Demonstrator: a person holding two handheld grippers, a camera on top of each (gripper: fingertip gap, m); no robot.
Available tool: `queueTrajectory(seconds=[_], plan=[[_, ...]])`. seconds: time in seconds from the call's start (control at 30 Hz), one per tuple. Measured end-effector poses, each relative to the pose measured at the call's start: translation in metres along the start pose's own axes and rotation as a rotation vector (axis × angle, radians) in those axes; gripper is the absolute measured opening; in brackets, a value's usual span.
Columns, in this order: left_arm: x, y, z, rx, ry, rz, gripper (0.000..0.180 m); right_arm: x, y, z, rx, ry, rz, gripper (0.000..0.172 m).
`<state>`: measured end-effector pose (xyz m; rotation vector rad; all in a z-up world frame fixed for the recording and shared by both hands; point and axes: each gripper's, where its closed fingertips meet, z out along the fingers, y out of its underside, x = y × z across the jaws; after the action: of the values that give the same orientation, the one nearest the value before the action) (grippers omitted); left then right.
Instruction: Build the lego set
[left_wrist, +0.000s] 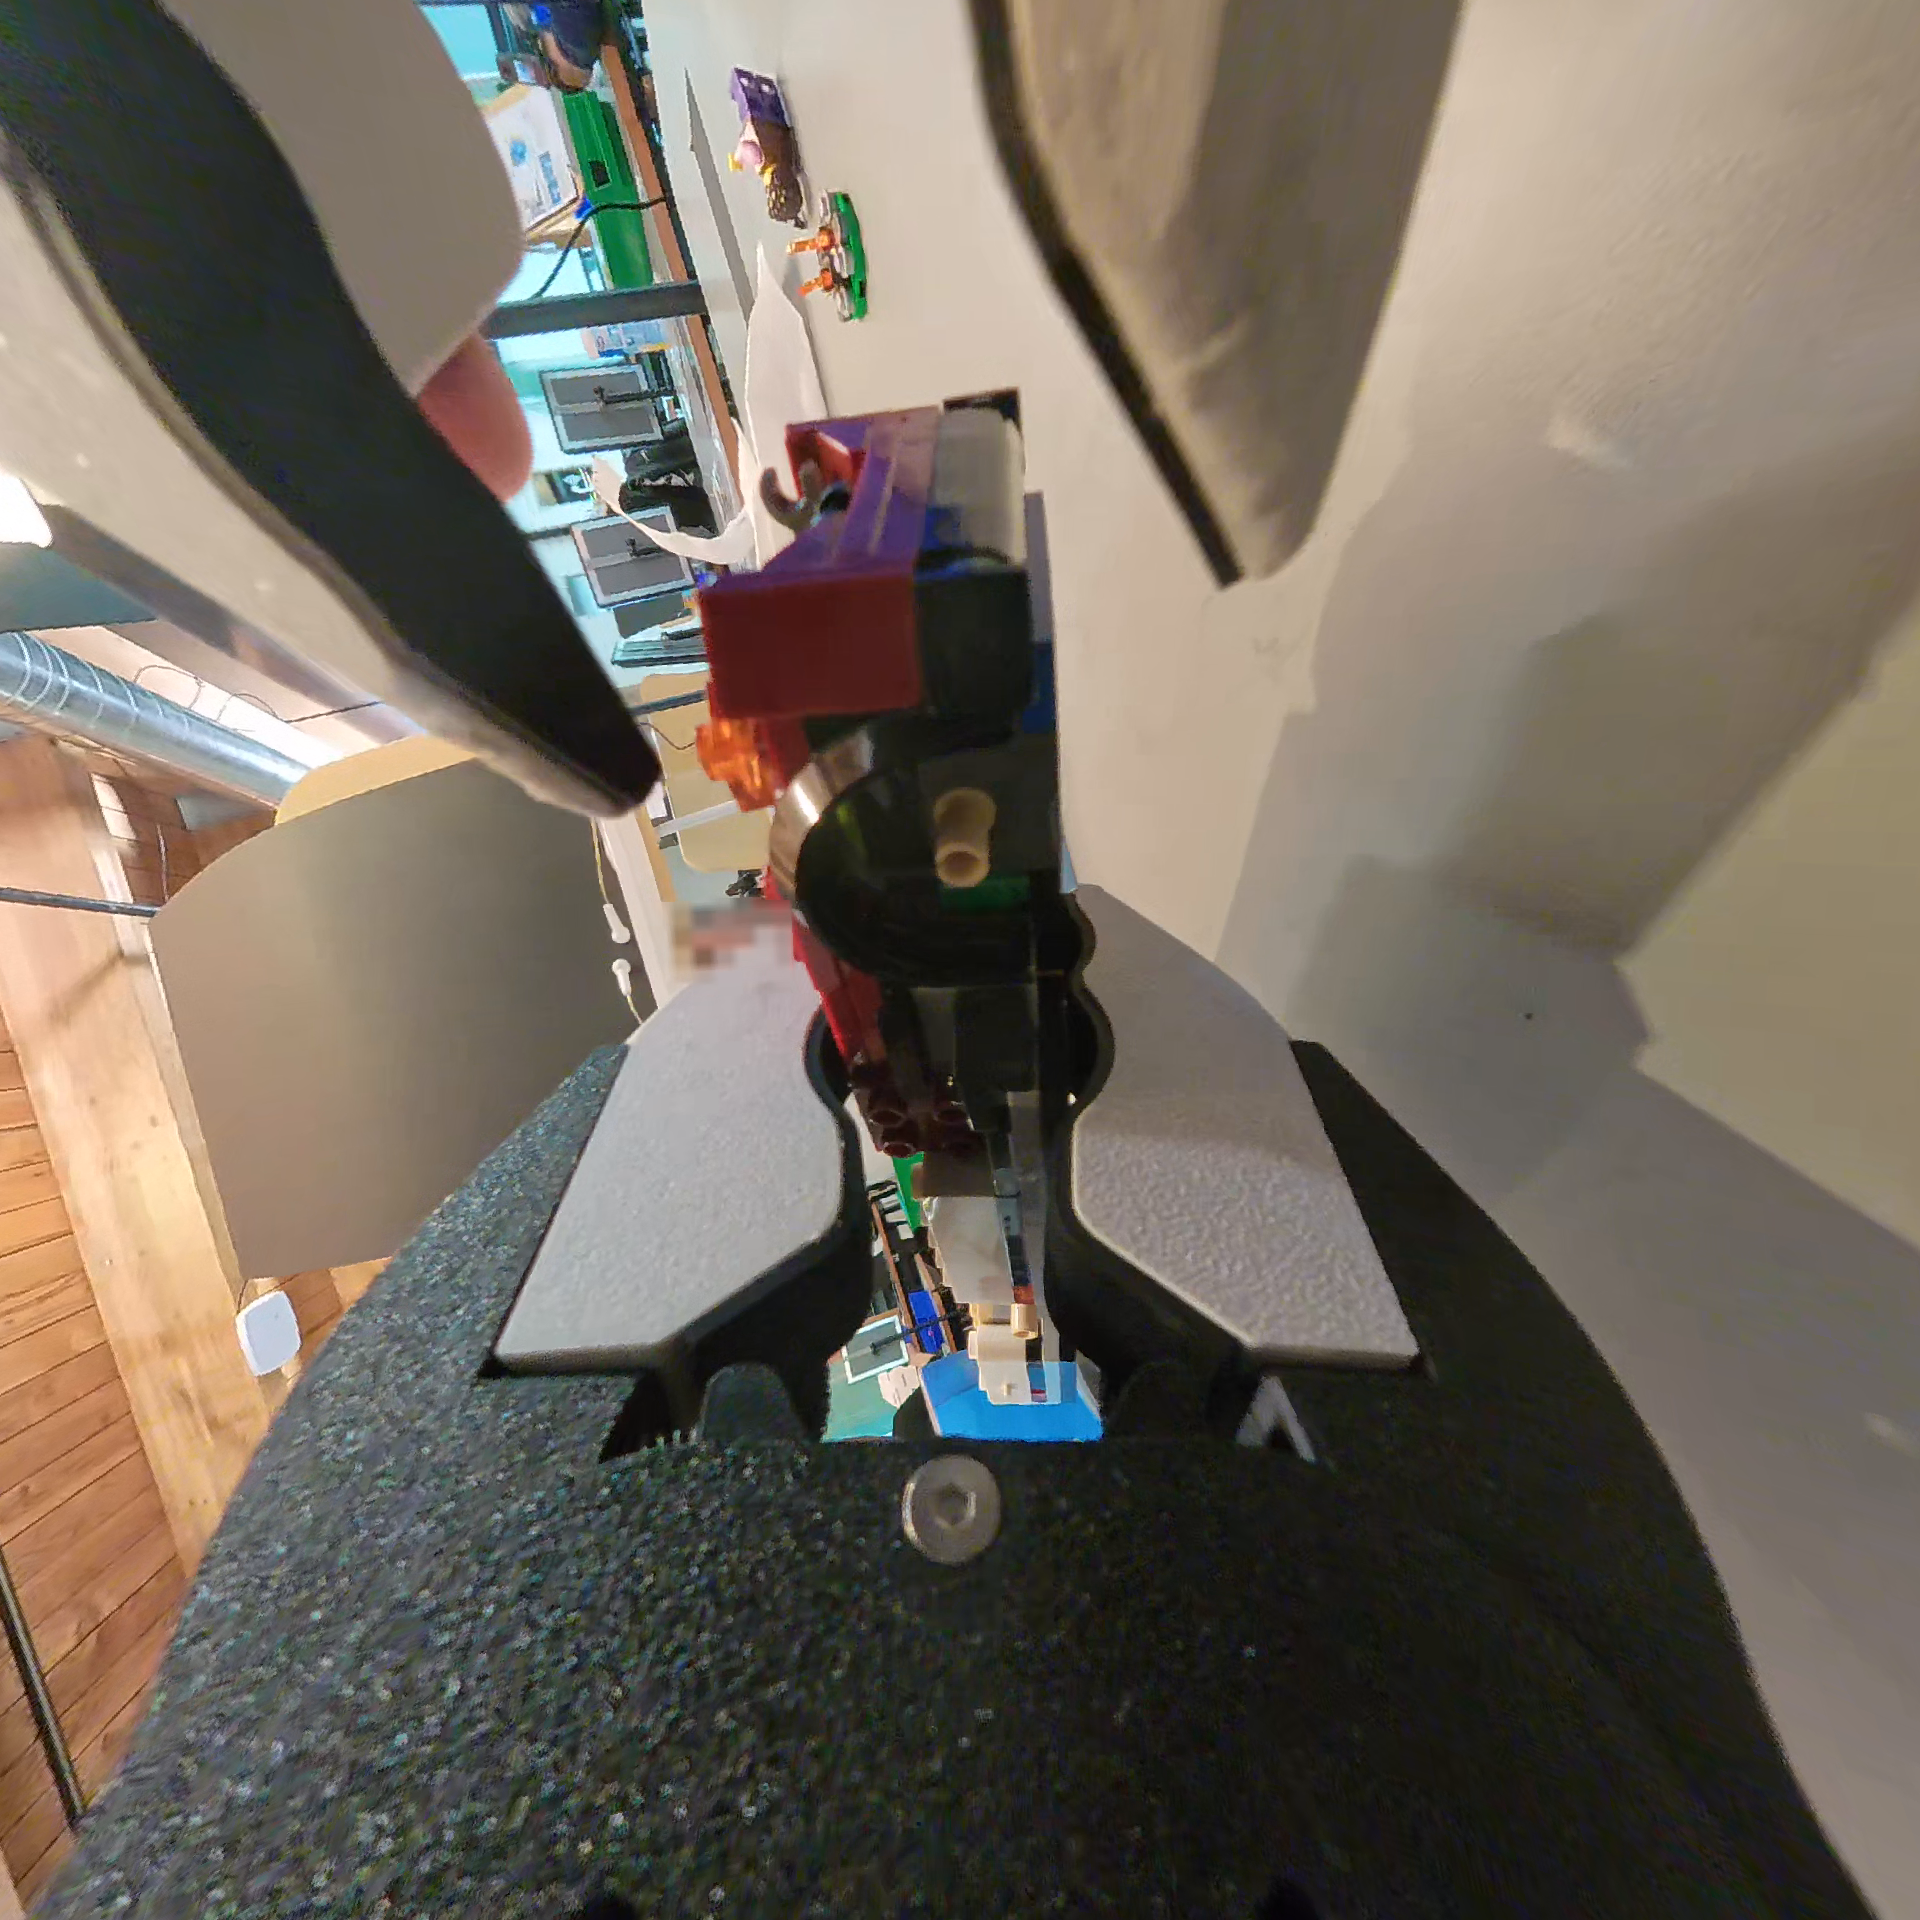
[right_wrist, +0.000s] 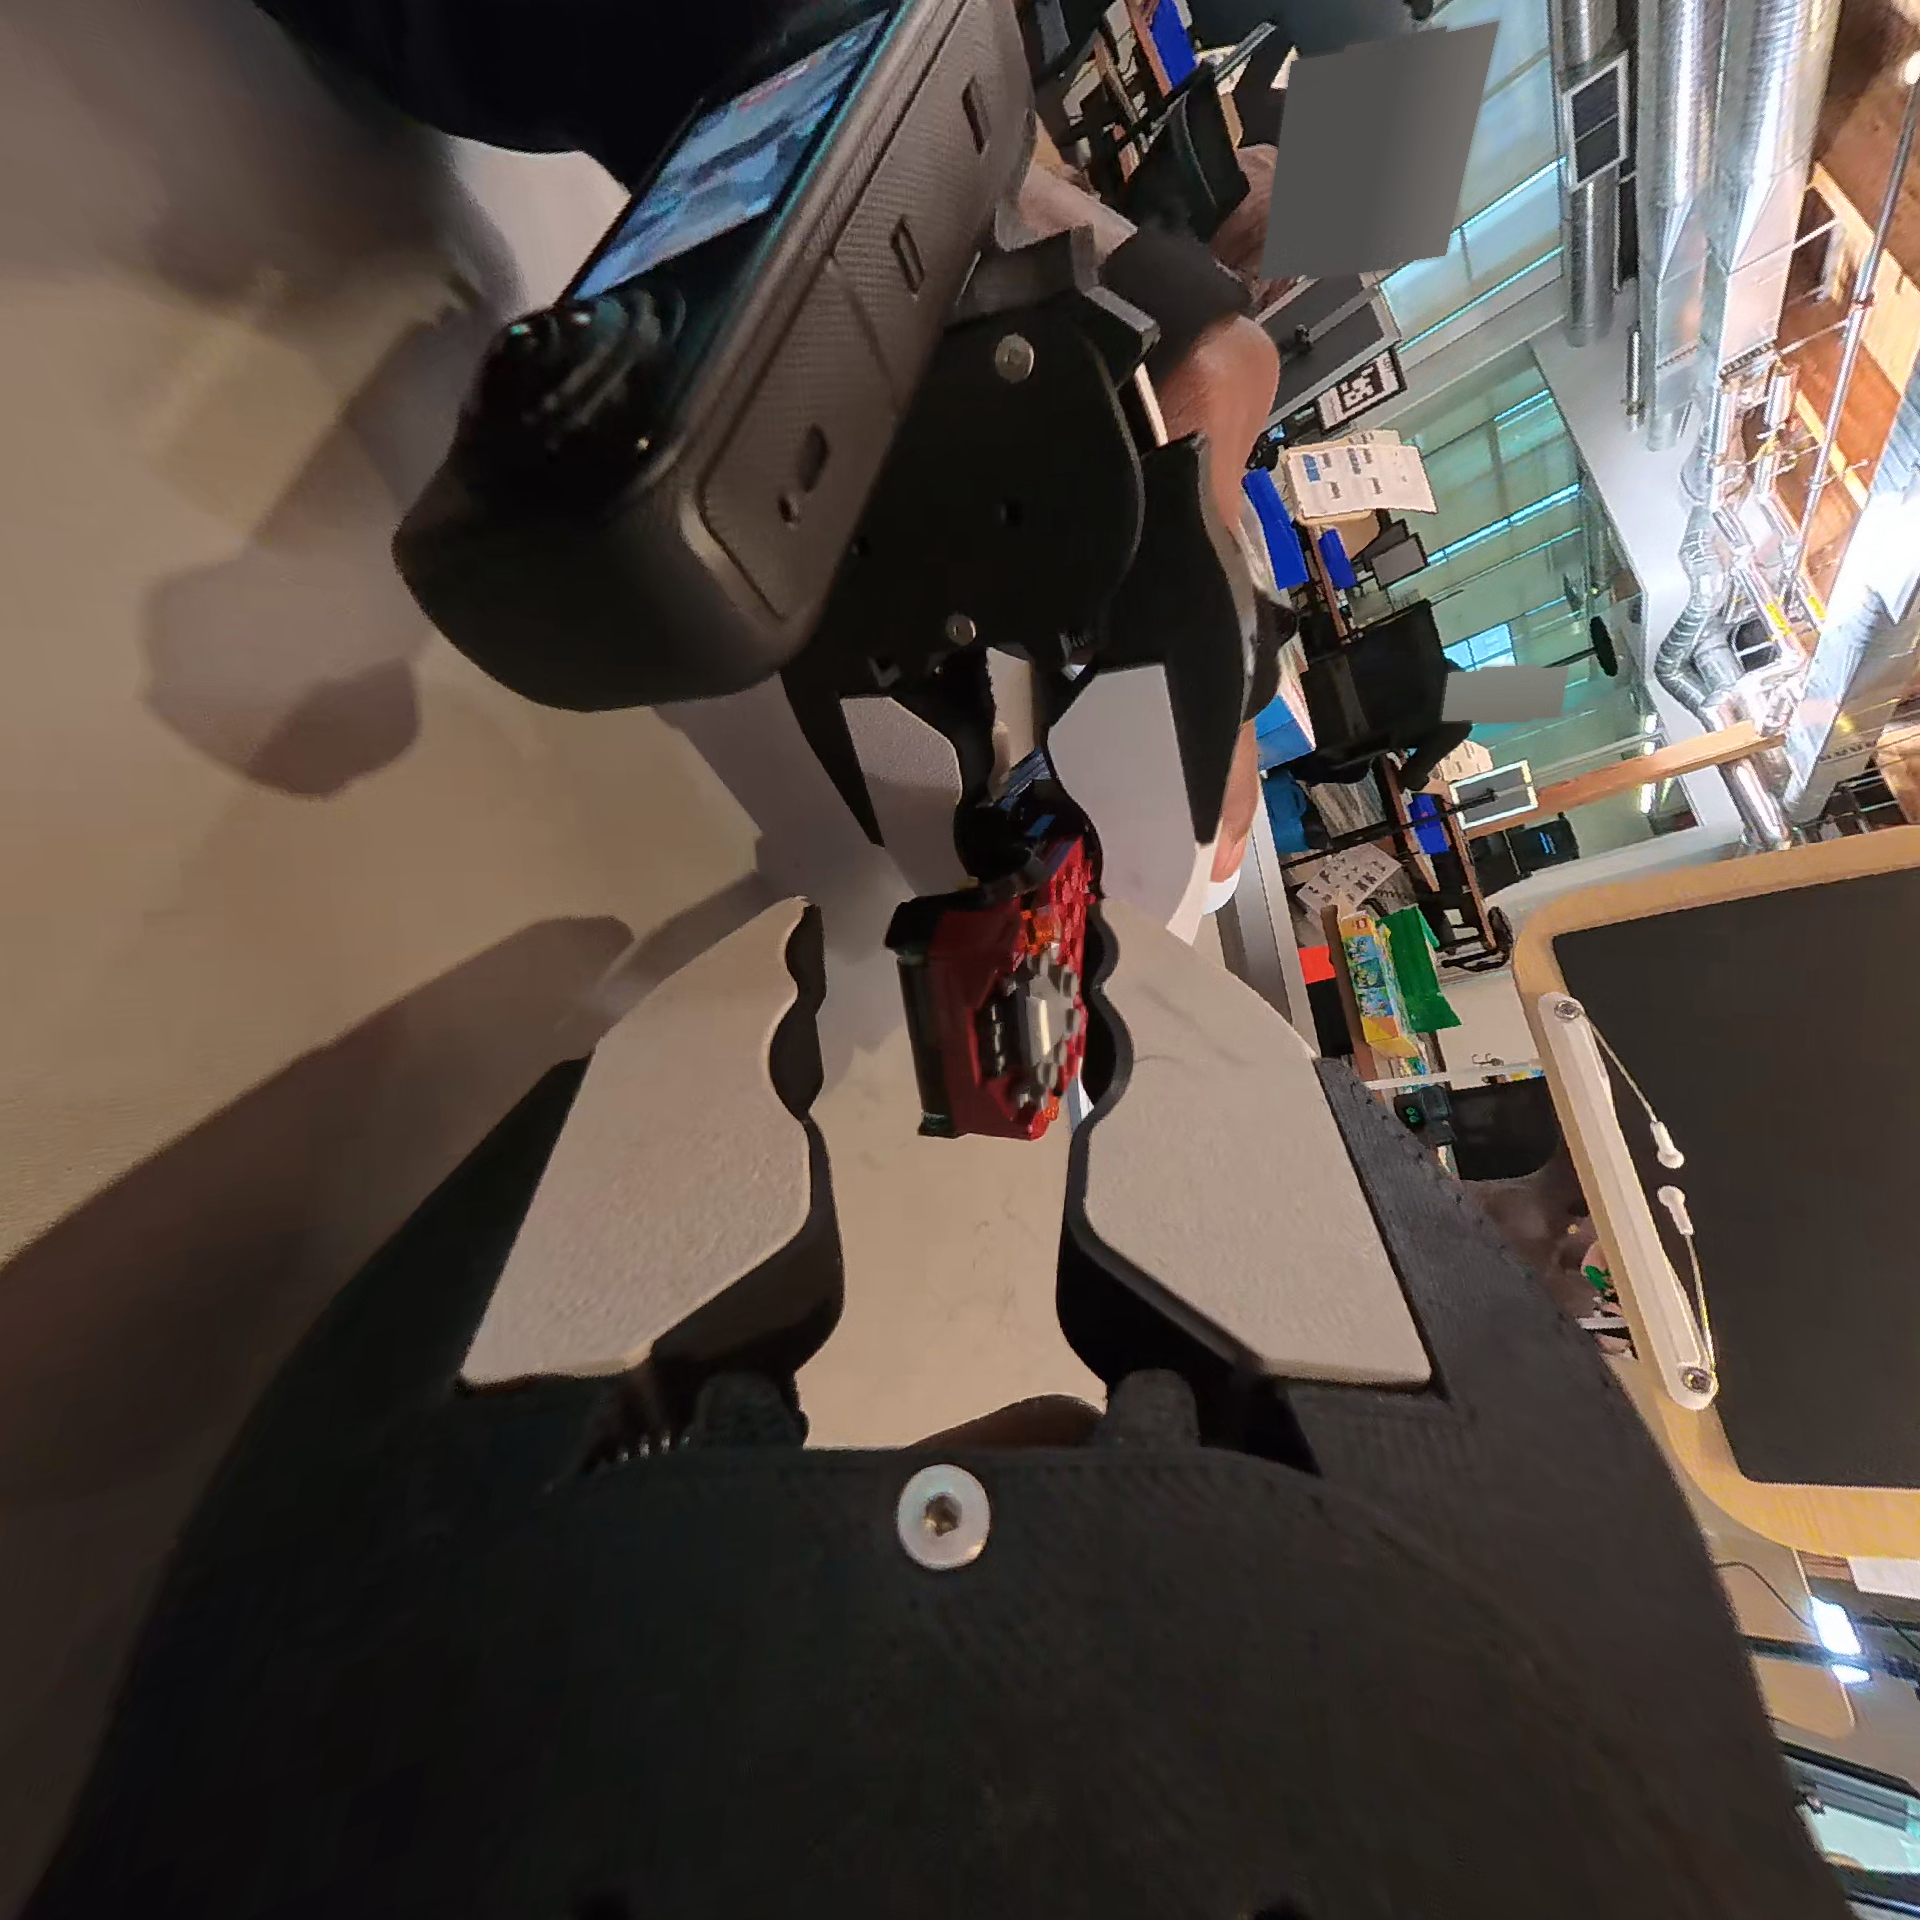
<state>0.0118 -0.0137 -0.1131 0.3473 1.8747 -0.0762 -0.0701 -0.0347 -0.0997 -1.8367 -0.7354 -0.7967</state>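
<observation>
My left gripper is shut on a toy-brick build of dark red, purple, black and blue parts with an orange clear piece. Its pads press the build's black lower end. The right wrist view shows the same build hanging from the left gripper, with that gripper's camera above. My right gripper is open around the build. Its left pad stands clear of the build and its right pad lies close against the red studded side. The right gripper's fingers flank the build in the left wrist view.
The white tabletop lies behind the build. Farther along it are a small purple and brown brick model, a green plate with orange pieces and a paper sheet. A black panel with a tan rim stands at the right.
</observation>
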Motion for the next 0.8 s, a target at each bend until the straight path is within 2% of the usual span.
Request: queueTrajectory(seconds=[0.57,0.8], plan=[[-0.003,-0.008,0.005,0.029,0.020,-0.006,0.036,-0.001,0.004,0.004,-0.014,0.011,-0.019,0.034],[-0.003,-0.011,0.005,0.040,0.020,-0.009,0.036,-0.002,0.002,0.003,0.013,0.000,-0.003,0.033]])
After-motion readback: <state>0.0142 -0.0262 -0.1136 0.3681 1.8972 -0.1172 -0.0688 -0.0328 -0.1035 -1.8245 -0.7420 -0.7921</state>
